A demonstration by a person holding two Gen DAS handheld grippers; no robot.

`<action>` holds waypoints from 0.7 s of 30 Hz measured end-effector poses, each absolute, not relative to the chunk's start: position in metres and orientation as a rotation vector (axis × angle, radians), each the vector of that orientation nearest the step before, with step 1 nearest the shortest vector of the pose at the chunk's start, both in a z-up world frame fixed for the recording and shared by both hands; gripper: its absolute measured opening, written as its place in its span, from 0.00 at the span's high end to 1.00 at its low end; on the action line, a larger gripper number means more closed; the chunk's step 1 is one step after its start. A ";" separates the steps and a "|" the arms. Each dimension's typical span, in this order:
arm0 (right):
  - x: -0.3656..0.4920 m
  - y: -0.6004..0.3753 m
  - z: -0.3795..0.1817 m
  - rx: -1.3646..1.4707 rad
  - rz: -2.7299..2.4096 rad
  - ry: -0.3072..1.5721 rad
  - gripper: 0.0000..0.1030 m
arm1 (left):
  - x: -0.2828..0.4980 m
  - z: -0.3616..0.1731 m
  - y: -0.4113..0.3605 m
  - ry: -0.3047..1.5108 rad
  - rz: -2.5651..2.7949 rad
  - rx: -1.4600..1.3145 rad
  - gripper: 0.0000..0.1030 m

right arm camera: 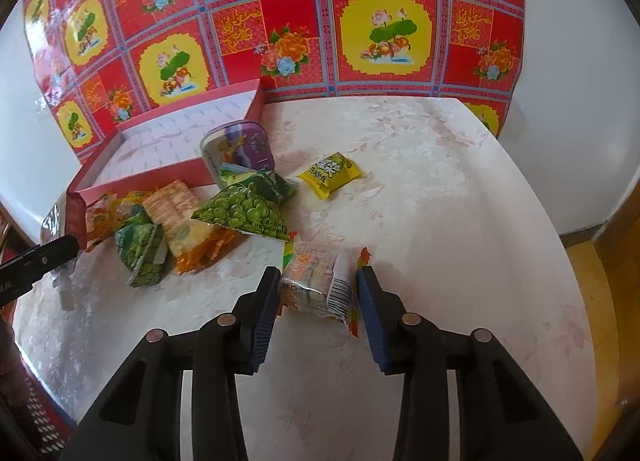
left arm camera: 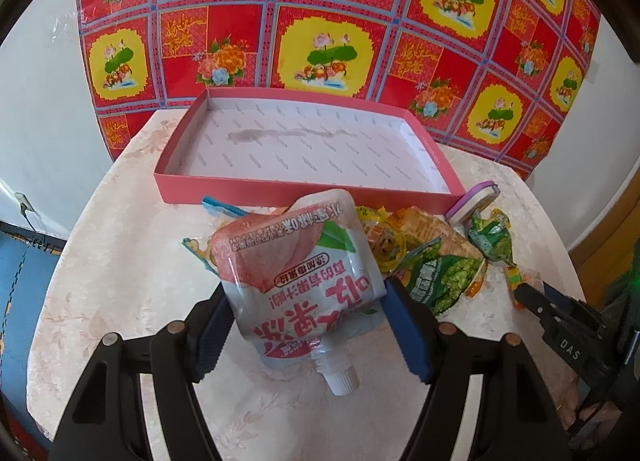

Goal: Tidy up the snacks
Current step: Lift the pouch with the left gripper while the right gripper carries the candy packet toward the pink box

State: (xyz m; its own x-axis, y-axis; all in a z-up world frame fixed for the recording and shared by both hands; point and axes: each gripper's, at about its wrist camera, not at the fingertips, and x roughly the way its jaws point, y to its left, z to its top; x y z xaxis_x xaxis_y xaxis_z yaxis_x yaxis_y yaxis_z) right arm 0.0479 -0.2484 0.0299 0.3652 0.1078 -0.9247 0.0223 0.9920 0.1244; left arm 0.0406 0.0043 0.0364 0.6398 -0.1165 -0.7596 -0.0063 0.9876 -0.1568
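Left tool (left arm camera: pixel 306 325) clamped on a peach jelly pouch (left arm camera: pixel 298 281), blue pads pressing both side edges, spout cap (left arm camera: pixel 342 379) pointing down toward the camera, pouch lifted off the surface (left arm camera: pixel 120 261). Right tool (right arm camera: pixel 318 293) straddles a small clear-wrapped snack pack (right arm camera: pixel 316 281) lying on the surface; pads look to be touching its ends, though wrapper glare makes contact hard to confirm. Pink tray box (left arm camera: pixel 280 189) sits at the far edge of the surface against the red floral cloth (left arm camera: pixel 320 21), nothing inside. Loose pile just in front of the box: green pea packets (right arm camera: pixel 244 213), a cracker pack (right arm camera: pixel 180 213), a purple-lidded tub (right arm camera: pixel 240 153). Yellow packet (right arm camera: pixel 330 175) lies apart, toward the middle of the surface.
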 end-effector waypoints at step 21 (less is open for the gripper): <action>0.059 -0.202 0.085 0.114 0.228 1.101 0.61 | 0.035 0.074 0.016 0.807 -0.078 -0.125 0.27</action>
State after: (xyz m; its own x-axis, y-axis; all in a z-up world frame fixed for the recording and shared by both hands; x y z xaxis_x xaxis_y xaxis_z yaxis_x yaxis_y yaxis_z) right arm 0.0586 -0.2022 0.0849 0.4323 0.2392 -0.8695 -0.1264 0.9707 0.2042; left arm 0.0354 0.0161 0.0741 0.6892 -0.1175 -0.7150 0.0220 0.9897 -0.1414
